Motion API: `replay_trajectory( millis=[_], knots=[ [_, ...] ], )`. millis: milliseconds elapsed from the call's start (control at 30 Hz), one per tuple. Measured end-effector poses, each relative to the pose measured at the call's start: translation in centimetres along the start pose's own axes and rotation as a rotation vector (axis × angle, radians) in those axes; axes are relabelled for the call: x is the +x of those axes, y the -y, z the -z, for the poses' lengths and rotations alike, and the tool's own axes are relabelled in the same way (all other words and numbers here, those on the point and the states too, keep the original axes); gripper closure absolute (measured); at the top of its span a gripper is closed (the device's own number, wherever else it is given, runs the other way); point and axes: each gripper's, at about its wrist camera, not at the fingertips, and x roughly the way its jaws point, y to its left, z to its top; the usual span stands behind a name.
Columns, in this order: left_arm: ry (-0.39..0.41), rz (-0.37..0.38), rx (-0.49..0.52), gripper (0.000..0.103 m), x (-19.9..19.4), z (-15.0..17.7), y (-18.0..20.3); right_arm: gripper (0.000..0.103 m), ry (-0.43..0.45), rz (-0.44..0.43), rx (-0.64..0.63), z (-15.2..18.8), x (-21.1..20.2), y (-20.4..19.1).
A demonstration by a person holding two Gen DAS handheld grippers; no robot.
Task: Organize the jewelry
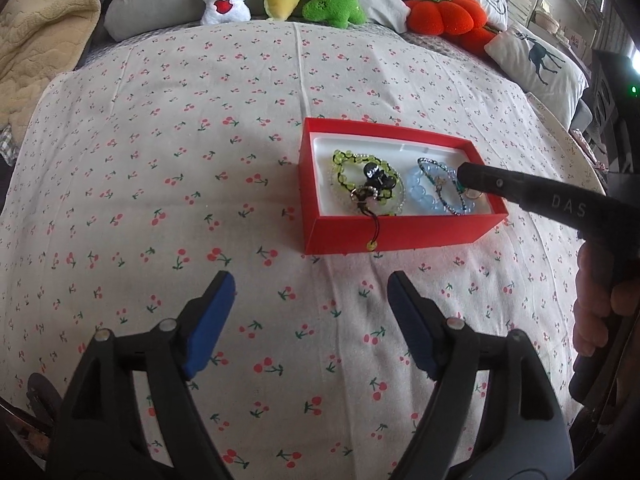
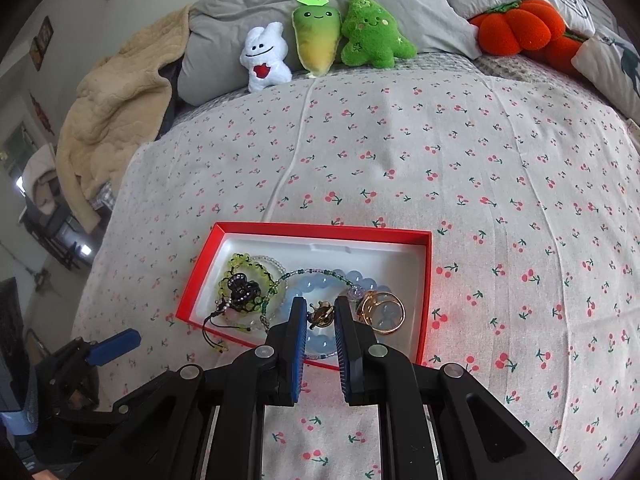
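Cardboard, smooth and red, makes the box (image 2: 426,292), a low rectangle with a white liner inside. We see it lying on a soft bedcover (image 1: 160,160) of pale cloth printed with small red cherries.

In the box we count several pieces of jewelry. At 9 o'clock lies a bracelet of yellow-green beads (image 2: 240,264), with a dark shiny charm (image 2: 242,290) on it, and a black cord hangs over the near wall. In the middle lies a bracelet of round, glassy, pale blue beads (image 2: 320,280), and a thin strand of tiny green and clear beads crosses it. At 3 o'clock lies a gold ring with a pale round stone (image 2: 382,312).

The right tongs (image 2: 320,312) reach into the box, and their two blue ribbed pads stand near each other with a small gold piece (image 2: 320,308) between them. If the pads press on it, we cannot tell. The left tongs (image 1: 310,292) hover above the cover at 6 o'clock of the box, wide open and with nothing between the pads.

At 12 o'clock, far behind the box, we count three plush toys in a row: one white (image 2: 266,60), one yellow-green carrot shape (image 2: 316,40), one fuzzy green (image 2: 372,36). Orange plush pumpkins (image 2: 520,28) lie at 1 o'clock, and a beige quilted blanket (image 2: 116,112) at 10 o'clock.
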Motion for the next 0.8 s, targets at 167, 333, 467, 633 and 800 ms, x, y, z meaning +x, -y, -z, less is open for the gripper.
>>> replay_trajectory(
  millis=[167,333,467,633,800],
  knots=[
    [-0.042,-0.020,-0.008,0.023,0.6,0.7,-0.2,0.088,-0.006,0.002,-0.012,-0.1,0.4,-0.5],
    [-0.042,-0.042,0.001,0.014,0.6,1.0,-0.1,0.083,-0.010,-0.001,-0.018,-0.2,0.2,-0.7],
    [-0.058,-0.061,0.004,0.008,0.6,1.5,0.1,0.033,0.010,0.017,-0.013,0.0,-1.0,-0.7],
    [-0.075,-0.068,0.014,0.001,0.1,2.2,0.5,0.029,0.020,0.051,-0.032,0.9,-3.0,-0.9],
    [-0.061,-0.095,0.039,0.001,-1.1,3.2,1.3,0.016,-0.003,0.118,-0.027,2.8,-4.6,-0.5]
  ],
)
